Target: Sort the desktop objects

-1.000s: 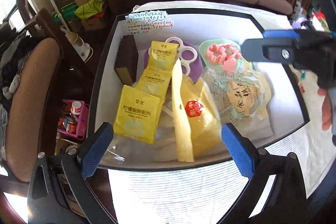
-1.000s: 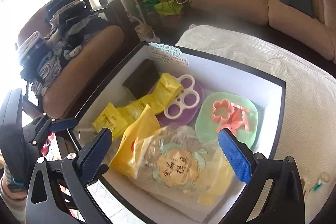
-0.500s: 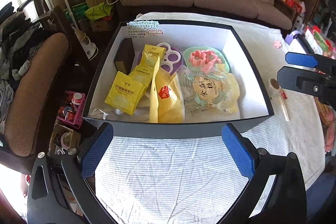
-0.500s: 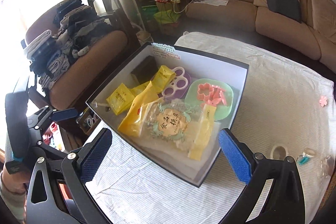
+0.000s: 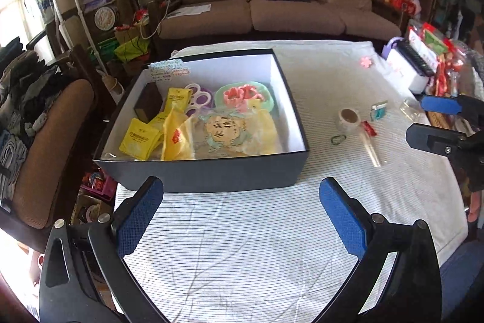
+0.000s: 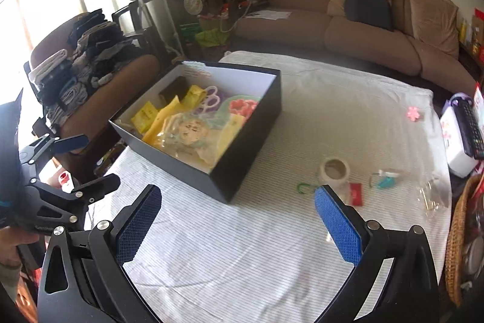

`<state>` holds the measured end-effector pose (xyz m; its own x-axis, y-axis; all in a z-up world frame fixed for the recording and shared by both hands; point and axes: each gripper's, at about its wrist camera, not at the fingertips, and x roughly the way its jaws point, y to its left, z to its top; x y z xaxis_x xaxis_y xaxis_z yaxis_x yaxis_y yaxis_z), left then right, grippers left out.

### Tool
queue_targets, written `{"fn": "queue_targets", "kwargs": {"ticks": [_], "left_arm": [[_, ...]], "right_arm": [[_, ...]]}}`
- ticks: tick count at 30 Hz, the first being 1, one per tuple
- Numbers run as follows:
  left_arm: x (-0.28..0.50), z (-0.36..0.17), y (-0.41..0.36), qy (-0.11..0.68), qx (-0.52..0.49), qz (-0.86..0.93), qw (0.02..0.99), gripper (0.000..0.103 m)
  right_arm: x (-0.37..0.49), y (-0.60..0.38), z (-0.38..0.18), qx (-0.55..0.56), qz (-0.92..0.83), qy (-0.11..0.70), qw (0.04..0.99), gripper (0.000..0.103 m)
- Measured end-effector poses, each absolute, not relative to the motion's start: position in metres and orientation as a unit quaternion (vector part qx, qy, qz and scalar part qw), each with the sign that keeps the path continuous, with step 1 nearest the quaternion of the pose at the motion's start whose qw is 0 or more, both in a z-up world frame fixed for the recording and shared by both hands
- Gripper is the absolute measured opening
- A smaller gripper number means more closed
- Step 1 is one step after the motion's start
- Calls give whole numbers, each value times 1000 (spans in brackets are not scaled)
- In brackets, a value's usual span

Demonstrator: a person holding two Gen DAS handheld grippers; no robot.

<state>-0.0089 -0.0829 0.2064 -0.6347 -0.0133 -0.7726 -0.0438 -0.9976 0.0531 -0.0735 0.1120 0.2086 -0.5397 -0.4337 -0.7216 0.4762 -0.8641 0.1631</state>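
A black box (image 5: 211, 174) (image 6: 248, 141) with a white inside stands on the striped tablecloth. It holds yellow sachets (image 5: 139, 138), a brown packet (image 5: 148, 105), a purple-and-white ring toy (image 5: 198, 94), a green plate with pink cutters (image 5: 245, 94) and clear snack bags (image 5: 224, 132). To its right on the cloth lie a tape roll (image 5: 348, 118) (image 6: 334, 170), a green clip (image 5: 338, 139), a red sachet (image 5: 369, 127), a clear tube (image 5: 373, 153), a teal clip (image 5: 378, 111) and a pink flower (image 5: 366, 61). My left gripper (image 5: 240, 212) and right gripper (image 6: 237, 223) both stand open and empty, before the box.
A brown chair (image 5: 51, 141) piled with clothes stands left of the table. A sofa (image 5: 272, 8) runs along the back. At the table's right edge sit a white box with a remote (image 5: 408, 65), red packets and a wicker basket (image 6: 459, 235).
Both grippers have drawn back and up from over the box. The whole box and the small items on the cloth to its right have come into view.
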Motion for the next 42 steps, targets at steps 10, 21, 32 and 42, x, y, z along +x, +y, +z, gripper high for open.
{"fn": "queue_targets", "kwargs": {"ticks": [10,21,32,42], "left_arm": [[-27,180,5,24,-418,905,67,103],[-64,88,72,-21,-436,897,77,103],[-75,6,99,-4,-471,881,50,103],[-73,-1,102,5,-466,884,22,103]], "right_arm": [[-69,264,185,409,-897,-26,165,103],[-81,314,110,403,-911,-47,78,103],[-79,320,20,431,-901,-38,23,103],[-82,308,8,451,-893,4,-2,103]]}}
